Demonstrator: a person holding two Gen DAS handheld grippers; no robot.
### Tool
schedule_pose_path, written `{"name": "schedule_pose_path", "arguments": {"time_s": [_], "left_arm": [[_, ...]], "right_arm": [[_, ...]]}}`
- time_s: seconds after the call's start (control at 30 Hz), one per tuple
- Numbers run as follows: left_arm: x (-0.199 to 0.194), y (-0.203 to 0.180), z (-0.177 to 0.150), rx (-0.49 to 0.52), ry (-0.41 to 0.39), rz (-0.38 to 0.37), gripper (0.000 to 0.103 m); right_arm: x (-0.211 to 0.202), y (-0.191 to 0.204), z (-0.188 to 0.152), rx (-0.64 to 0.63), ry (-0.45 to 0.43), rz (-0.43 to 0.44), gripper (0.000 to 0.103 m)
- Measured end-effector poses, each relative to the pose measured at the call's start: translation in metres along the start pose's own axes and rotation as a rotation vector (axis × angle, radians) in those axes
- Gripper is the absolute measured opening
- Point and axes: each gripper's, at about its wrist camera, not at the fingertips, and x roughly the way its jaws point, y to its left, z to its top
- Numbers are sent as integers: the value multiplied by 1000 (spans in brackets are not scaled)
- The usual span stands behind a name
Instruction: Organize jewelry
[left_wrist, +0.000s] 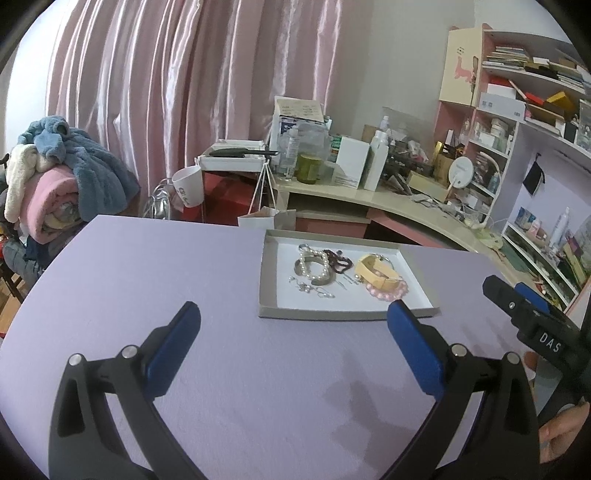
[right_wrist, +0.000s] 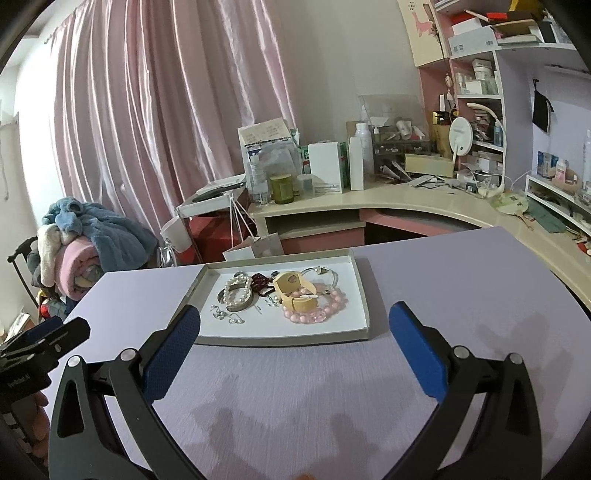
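Jewelry lies untouched in the tray (right_wrist: 364, 291) on the desk (right_wrist: 461, 280); left gripper (left_wrist: 293, 332) and right gripper (right_wrist: 294, 326) hover, fingers spread wide, so approach comes next, probably the pearl bracelet (right_wrist: 238, 291)

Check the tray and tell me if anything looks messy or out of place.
The jewelry is heaped in the tray: the pearl bracelet, dark bead strand, beige band and pink bead bracelet overlap, with small silver pieces loose beside them. Nothing spilled onto the table.
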Motion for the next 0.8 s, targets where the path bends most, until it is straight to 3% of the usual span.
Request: {"name": "schedule_pose_path", "arguments": {"time_s": [0.37,0.8], "left_arm": [[13,-4,-15,7,-51,-29,101],[19,3,-34,-37,-46,-89,101]], "right_arm": [[6,0,-9,-3,-14,0,102],[4,5,-24,-17,-20,14,102]]}}
